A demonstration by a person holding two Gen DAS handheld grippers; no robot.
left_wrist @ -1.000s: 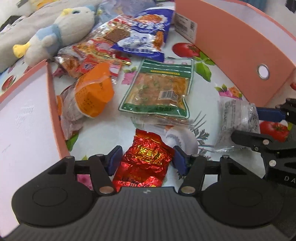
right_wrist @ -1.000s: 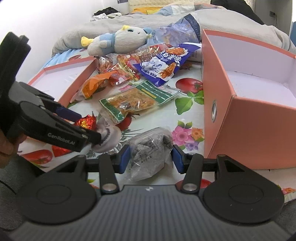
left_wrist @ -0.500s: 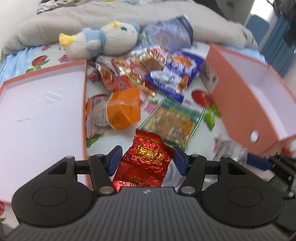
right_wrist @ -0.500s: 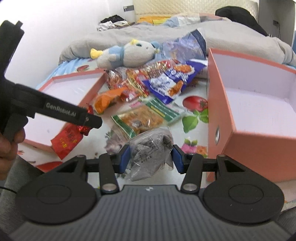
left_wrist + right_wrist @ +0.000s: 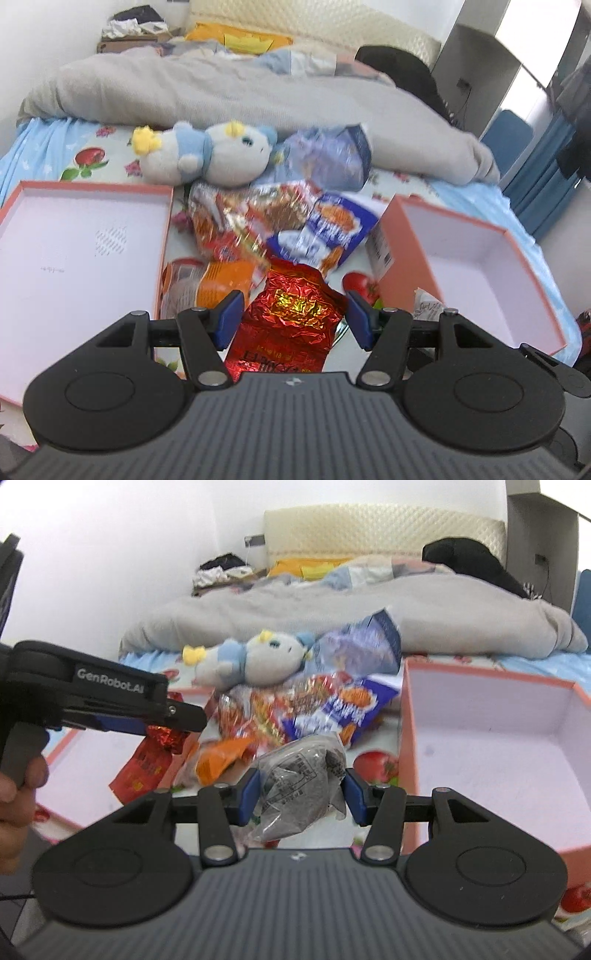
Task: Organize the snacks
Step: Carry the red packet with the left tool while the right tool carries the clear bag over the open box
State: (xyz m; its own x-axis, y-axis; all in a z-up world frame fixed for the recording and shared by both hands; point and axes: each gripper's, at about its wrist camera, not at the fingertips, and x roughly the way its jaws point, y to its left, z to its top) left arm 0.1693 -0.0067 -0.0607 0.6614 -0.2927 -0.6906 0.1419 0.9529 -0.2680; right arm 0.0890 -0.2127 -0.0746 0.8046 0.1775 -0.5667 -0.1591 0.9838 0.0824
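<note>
Two grippers, left gripper (image 5: pixel 293 319) and right gripper (image 5: pixel 301 794), each clamp one packet.

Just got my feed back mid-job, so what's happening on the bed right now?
A person is sorting snacks with a handheld gripper in each hand. The left gripper is shut on a red foil packet, held up in the air near the shallow pink tray. The right gripper is shut on a clear packet of dark snacks, held beside the deeper pink box. Both boxes look empty. More snack bags and a plush toy lie between the boxes.
</note>
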